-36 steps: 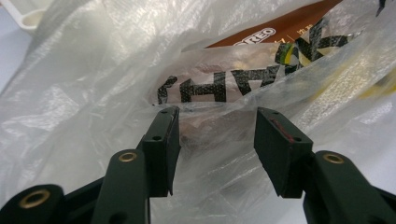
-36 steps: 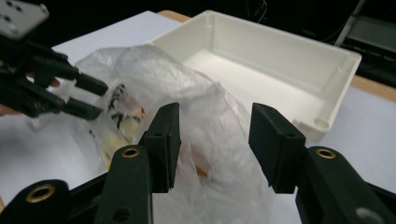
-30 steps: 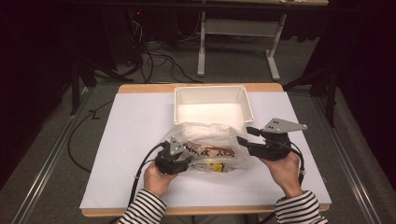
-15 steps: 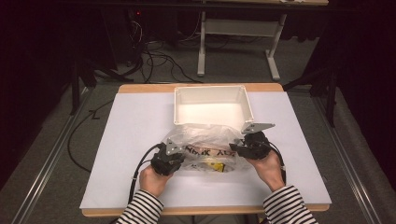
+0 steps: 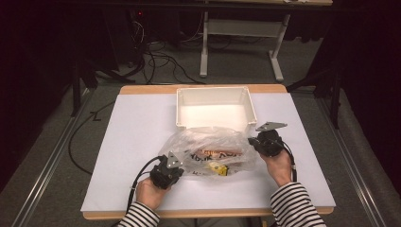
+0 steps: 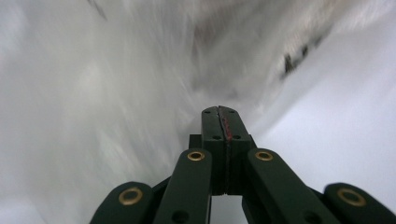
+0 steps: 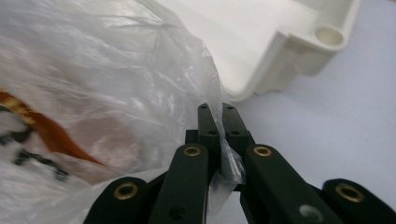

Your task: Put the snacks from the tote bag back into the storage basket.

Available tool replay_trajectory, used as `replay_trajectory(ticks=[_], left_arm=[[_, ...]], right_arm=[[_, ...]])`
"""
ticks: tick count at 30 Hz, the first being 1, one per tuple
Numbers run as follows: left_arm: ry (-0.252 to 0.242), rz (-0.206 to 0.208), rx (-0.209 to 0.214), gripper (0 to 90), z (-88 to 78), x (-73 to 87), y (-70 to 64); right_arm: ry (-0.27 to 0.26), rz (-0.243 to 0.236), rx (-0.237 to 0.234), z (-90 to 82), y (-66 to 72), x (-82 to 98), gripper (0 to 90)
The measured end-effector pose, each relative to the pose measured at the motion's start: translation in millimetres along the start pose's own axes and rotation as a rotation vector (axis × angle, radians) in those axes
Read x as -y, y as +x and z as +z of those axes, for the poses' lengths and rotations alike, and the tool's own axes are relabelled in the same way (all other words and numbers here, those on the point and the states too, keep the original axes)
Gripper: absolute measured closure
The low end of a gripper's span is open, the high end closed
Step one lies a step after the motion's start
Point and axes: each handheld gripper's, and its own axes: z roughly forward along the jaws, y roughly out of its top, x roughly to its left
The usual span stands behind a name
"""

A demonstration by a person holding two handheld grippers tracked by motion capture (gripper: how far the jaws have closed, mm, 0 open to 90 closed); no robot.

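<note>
Both hand-held grippers (image 5: 182, 166) (image 5: 253, 142) have just clenched on the plastic bag (image 5: 213, 149) atop a white-covered table (image 5: 137, 137), dark room around.

Thin plastics and matt surfaces

Showing crinkled, glossy clear film on the plastic bag (image 5: 213, 149) (printing inside blurred), smooth off-white moulded plastic on the tray (image 5: 182, 106), matt white sheeting over the wood-edged table (image 5: 142, 90), matt black jaws with brass-looking rivets.
</note>
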Motion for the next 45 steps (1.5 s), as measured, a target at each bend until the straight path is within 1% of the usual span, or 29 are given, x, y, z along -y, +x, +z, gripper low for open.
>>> replay_trajectory(ticks=[2,3,5,6,8,9,10,11,12,13,14,15,18,19,22,23,25,27,28,31,32,33,34,37,39,41,43,44,45], left_arm=[[-0.003,0.002,0.002,90.0,-0.8,3.3,-2.0],[-0.001,-0.001,0.007,90.0,-1.2,3.3,-2.0],[-0.006,0.008,0.008,90.0,-2.0,2.6,-3.4],[-0.020,0.006,0.011,84.5,-3.1,1.8,-4.1],[-0.064,0.001,0.015,77.2,-8.5,-0.8,-5.3],[-0.110,-0.008,0.012,73.5,-16.9,-4.4,-7.3],[-0.110,-0.008,0.012,70.1,-16.9,-4.4,-7.3],[-0.129,-0.008,0.005,70.1,-21.0,-6.4,-8.2],[-0.143,-0.009,-0.002,63.4,-24.7,-8.5,-8.6],[-0.153,-0.012,-0.009,63.4,-27.9,-10.7,-8.4],[-0.160,-0.017,-0.015,60.9,-30.4,-12.8,-7.7],[-0.165,-0.023,-0.021,57.0,-32.1,-15.0,-6.8],[-0.183,-0.043,-0.038,52.1,-34.2,-20.8,-3.4],[-0.187,-0.048,-0.045,52.1,-33.9,-22.5,-2.7],[-0.189,-0.043,-0.062,47.6,-31.0,-27.6,-2.8],[-0.185,-0.039,-0.063,47.6,-29.1,-29.4,-3.1],[-0.169,-0.028,-0.071,47.1,-24.0,-32.9,-3.4],[-0.149,-0.020,-0.080,46.9,-17.9,-36.0,-3.2],[-0.136,-0.013,-0.086,46.9,-12.3,-38.3,-2.6],[-0.128,-0.020,-0.087,47.0,-7.5,-39.6,-1.4],[-0.123,-0.022,-0.091,47.0,-5.4,-40.0,-0.9],[-0.120,-0.023,-0.090,47.7,-3.6,-40.2,-0.4],[-0.116,-0.025,-0.090,47.7,-2.0,-40.5,-0.3],[-0.106,-0.025,-0.093,50.1,1.4,-40.9,-0.1],[-0.100,-0.026,-0.093,52.4,3.5,-40.9,0.2],[-0.094,-0.027,-0.103,54.8,5.3,-40.3,1.1],[-0.088,-0.040,-0.103,59.0,6.6,-38.9,4.0],[-0.086,-0.047,-0.103,61.1,7.3,-37.8,5.6],[-0.082,-0.051,-0.101,65.3,7.9,-36.5,6.9]], right_arm=[[0.011,0.006,0.003,3.9,-1.6,1.7,90.0],[0.035,0.006,0.013,10.7,-2.7,4.7,90.0],[0.042,0.011,0.010,13.9,-3.1,6.0,89.8],[0.053,0.024,-0.008,17.4,-4.3,7.8,87.5],[0.040,0.031,-0.010,15.7,-3.6,8.0,77.0],[0.030,0.033,-0.009,12.7,-2.5,7.6,72.6],[0.030,0.033,-0.009,12.7,-2.5,7.6,72.6],[0.019,0.033,-0.012,8.4,-1.7,7.1,68.8],[-0.026,0.034,-0.025,-2.2,0.0,6.2,62.7],[-0.026,0.034,-0.025,-2.2,0.0,6.2,62.7],[-0.046,0.038,-0.030,-8.1,1.1,5.8,60.7],[-0.081,0.041,-0.039,-19.1,3.3,4.5,58.0],[-0.140,0.026,-0.056,-34.8,7.9,1.9,57.3],[-0.140,0.026,-0.056,-34.8,7.9,1.9,57.3],[-0.193,-0.006,-0.058,-50.1,17.2,-2.1,53.2],[-0.193,-0.006,-0.058,-50.1,17.2,-2.1,53.2],[-0.215,-0.017,-0.058,-55.7,21.3,-4.3,52.3],[-0.242,-0.052,-0.052,-62.3,27.0,-9.1,51.2],[-0.250,-0.052,-0.050,-64.7,28.7,-10.5,50.7],[-0.282,-0.048,-0.057,-72.0,31.5,-14.5,50.2],[-0.282,-0.048,-0.057,-72.0,31.5,-14.5,50.2],[-0.288,-0.060,-0.062,-75.4,34.2,-17.0,50.2],[-0.288,-0.060,-0.062,-75.4,34.2,-17.0,50.2],[-0.272,-0.105,-0.075,-73.7,40.4,-19.9,50.3],[-0.266,-0.123,-0.097,-69.0,44.8,-20.8,50.2],[-0.244,-0.142,-0.118,-62.0,48.7,-21.7,49.9],[-0.198,-0.153,-0.146,-50.8,52.0,-22.3,48.9],[-0.170,-0.168,-0.144,-43.8,52.9,-21.9,48.6],[-0.121,-0.169,-0.153,-28.8,51.8,-19.7,47.2]])
